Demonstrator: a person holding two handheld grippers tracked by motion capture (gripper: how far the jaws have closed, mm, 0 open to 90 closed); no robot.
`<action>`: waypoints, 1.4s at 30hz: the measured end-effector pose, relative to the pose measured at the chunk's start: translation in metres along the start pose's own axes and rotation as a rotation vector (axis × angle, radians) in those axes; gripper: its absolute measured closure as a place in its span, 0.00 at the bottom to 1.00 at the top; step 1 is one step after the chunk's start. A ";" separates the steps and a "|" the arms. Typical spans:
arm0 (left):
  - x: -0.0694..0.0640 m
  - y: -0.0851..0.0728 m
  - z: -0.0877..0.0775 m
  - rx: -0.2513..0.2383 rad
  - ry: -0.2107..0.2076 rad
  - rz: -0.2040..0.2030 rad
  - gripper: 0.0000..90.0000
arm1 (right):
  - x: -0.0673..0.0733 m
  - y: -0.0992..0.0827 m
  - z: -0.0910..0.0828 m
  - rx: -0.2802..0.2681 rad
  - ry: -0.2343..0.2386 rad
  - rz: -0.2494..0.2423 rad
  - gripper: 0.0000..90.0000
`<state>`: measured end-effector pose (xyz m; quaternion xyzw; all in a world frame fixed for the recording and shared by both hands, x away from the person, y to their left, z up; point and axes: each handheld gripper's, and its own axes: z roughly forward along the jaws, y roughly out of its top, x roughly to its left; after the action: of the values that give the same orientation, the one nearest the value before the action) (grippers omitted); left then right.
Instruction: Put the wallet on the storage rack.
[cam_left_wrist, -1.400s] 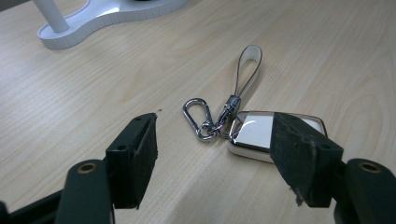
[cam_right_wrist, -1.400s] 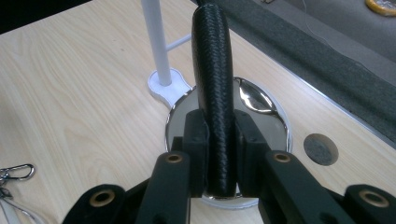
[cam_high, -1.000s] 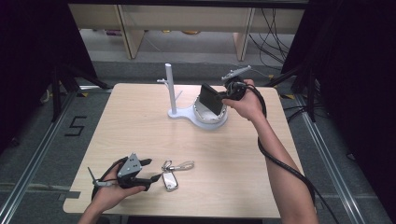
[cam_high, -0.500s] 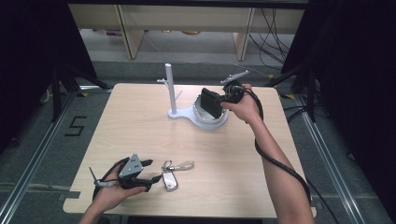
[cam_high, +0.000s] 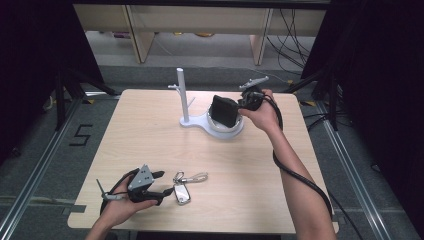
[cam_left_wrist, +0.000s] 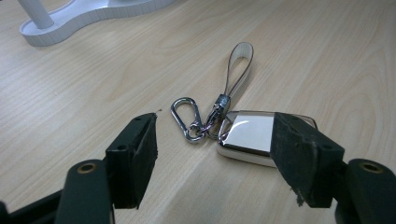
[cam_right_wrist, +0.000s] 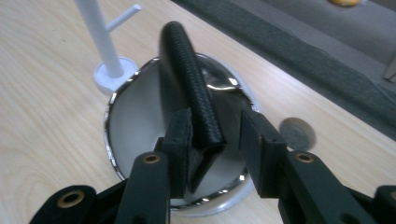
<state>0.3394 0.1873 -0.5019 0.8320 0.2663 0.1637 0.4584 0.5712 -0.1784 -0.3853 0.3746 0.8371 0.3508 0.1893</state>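
High view overhead facing forward-down, gripper views close and low, sharing the white stand.

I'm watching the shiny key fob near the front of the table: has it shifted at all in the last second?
No. In the high view the key fob lies in the same spot beside the left gripper, equally far from the table's front edge.
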 end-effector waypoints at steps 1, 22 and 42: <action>0.000 0.000 0.000 0.004 0.004 0.003 0.35 | -0.001 -0.001 -0.001 -0.015 -0.013 -0.012 0.73; 0.003 0.032 0.011 -0.002 -0.024 0.003 0.43 | -0.001 -0.026 -0.048 -0.012 -0.085 0.000 0.87; 0.027 0.051 0.061 0.387 0.070 -0.348 0.68 | 0.010 -0.078 -0.070 0.049 -0.009 0.048 0.88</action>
<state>0.4075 0.1399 -0.4896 0.8397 0.4474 0.0573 0.3024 0.4857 -0.2392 -0.3954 0.4007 0.8353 0.3331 0.1756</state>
